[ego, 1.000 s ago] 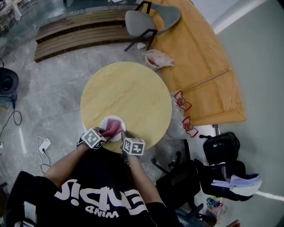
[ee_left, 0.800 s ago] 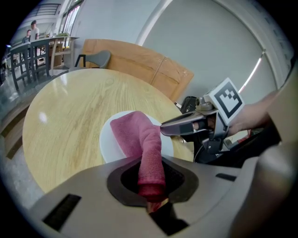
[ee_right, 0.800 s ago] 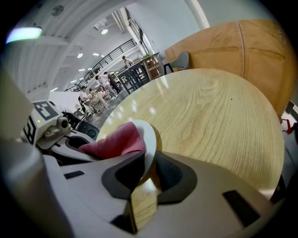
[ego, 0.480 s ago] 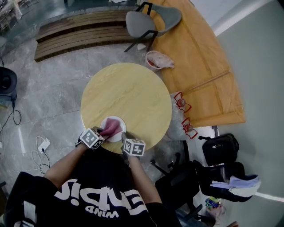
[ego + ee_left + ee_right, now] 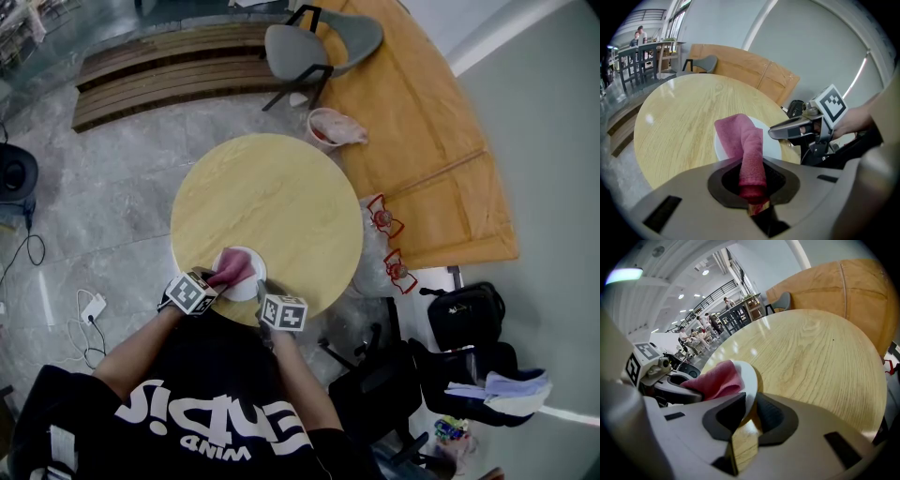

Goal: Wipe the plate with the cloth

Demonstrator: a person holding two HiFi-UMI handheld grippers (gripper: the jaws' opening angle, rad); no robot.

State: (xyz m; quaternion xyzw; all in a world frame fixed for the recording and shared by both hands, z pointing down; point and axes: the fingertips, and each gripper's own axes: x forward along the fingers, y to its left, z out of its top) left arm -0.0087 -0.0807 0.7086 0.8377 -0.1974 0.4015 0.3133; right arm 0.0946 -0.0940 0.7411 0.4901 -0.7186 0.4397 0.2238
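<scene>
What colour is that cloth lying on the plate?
The cloth is a pinkish red, shown best in the left gripper view.

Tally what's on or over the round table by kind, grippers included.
plate: 1
cloth: 1
grippers: 2 (left gripper shut on the cloth, right gripper shut on the plate rim)
total: 4

Round wooden table (image 5: 281, 187); grey chair (image 5: 295, 47) beyond (slatted bench (image 5: 159, 66) left); black bag (image 5: 466, 314).

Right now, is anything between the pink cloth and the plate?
Nothing visible. The cloth, shut in the left gripper, lies straight on the plate, whose rim the right gripper pinches.
</scene>
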